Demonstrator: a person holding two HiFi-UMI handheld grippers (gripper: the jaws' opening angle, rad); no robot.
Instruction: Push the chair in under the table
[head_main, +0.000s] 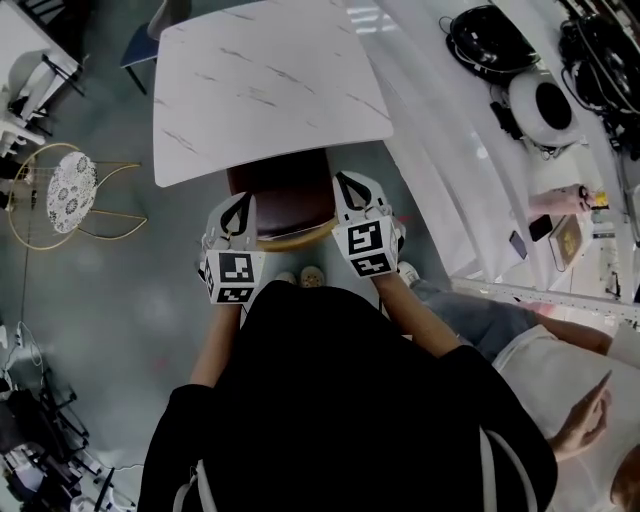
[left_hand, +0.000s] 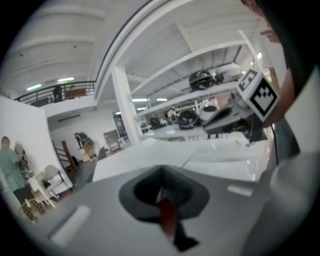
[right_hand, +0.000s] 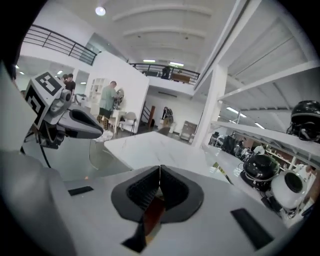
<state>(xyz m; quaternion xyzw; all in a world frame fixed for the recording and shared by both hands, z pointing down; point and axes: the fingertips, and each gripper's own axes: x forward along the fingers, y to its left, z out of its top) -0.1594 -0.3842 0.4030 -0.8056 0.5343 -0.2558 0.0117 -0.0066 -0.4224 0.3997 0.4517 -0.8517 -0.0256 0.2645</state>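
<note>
Head view: chair (head_main: 285, 198) half under table (head_main: 260, 80), push axis toward 12 o'clock. Left gripper (head_main: 240, 204) at its 9 o'clock, right gripper (head_main: 348, 184) at 3 o'clock, equally near. Both jaws closed, apparently empty.

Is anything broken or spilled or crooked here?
Nothing looks broken or spilled. The brown chair sits straight at the white table, only partly tucked under, with its back poking out. The left gripper and right gripper are shut over its back, holding nothing.
</note>
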